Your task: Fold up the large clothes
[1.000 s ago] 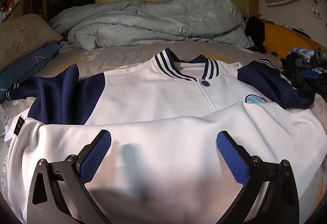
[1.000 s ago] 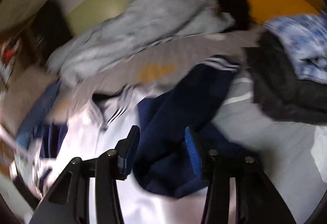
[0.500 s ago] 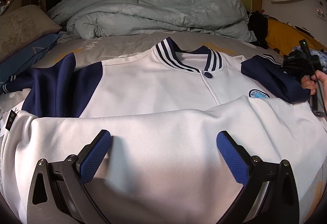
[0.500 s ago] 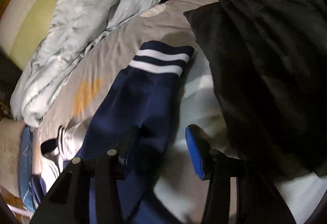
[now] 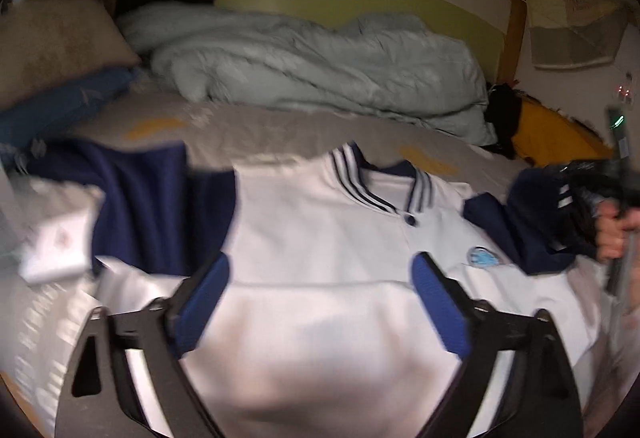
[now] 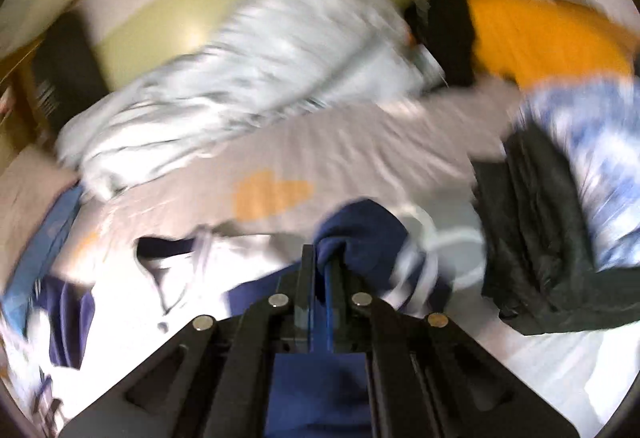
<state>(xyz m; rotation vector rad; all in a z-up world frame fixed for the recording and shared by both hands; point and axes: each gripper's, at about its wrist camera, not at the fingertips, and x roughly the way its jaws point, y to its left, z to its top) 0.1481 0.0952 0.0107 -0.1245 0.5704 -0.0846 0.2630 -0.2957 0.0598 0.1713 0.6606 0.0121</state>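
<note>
The jaws of the right gripper (image 6: 325,270) are seen pressed together on a bunch of navy cloth, which belongs to the navy sleeve (image 6: 362,238) of the jacket (image 6: 240,270). The sleeve is held bunched just ahead of the jaws, and its white-striped cuff (image 6: 416,274) is seen trailing to the right of them. The right wrist view is blurred, so finer detail cannot be told.

The jaws of the left gripper (image 5: 320,286) are held wide apart, with nothing between the 2 blue pads (image 5: 202,302). They are poised over the folded-up white lower part of the jacket (image 5: 320,238); whether the cloth is touched cannot be told.

The jacket is spread flat, front side up, across the middle of the bed (image 5: 280,126), with its striped collar (image 5: 380,182) pointing toward the far edge. The other navy sleeve (image 5: 140,206) is laid out toward the left edge of the bed. In the left wrist view, the gripped sleeve (image 5: 532,222) is seen lifted at the right side, beside the right hand (image 5: 612,234).

A rumpled pale quilt (image 5: 320,66) is heaped along the far edge of the bed, and pillows (image 5: 56,50) are stacked at the far left corner. A yellow cloth (image 6: 544,34) and a black garment (image 6: 536,226) are piled at the right edge.
</note>
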